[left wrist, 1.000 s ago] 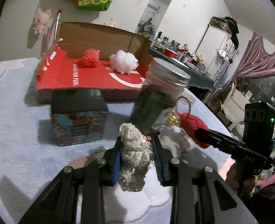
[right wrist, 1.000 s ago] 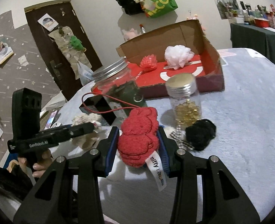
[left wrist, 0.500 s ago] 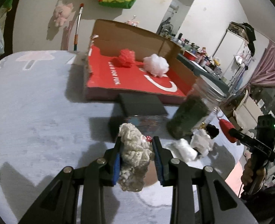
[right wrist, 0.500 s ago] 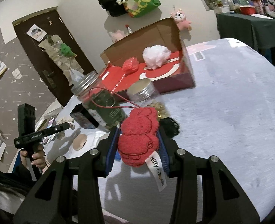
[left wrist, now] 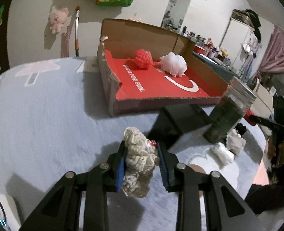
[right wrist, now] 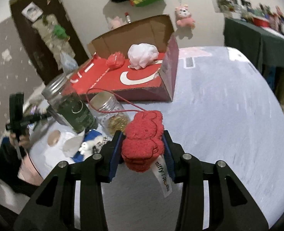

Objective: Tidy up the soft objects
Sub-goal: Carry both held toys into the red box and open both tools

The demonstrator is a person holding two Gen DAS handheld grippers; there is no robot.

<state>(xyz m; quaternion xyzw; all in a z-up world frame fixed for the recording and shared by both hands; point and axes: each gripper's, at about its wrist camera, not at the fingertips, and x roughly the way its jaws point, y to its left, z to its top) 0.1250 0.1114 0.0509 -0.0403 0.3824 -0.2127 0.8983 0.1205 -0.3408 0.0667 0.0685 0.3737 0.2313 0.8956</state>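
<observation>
Tongs (left wrist: 141, 154) grip toy; box (left wrist: 111, 88) holds two.

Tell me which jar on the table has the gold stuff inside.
The shorter clear jar, right of the taller dark-filled jar in the right wrist view.

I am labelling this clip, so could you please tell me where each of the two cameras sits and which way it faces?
Left wrist: on the left gripper, looking down along its fingers at the beige plush they clamp, the red box ahead; the right gripper and hand show at right.
Right wrist: on the right gripper, looking along its fingers at the red plush they clamp; the left gripper shows at left.
Shared: the red box, its red ball and white ball, and the dark jar.
</observation>
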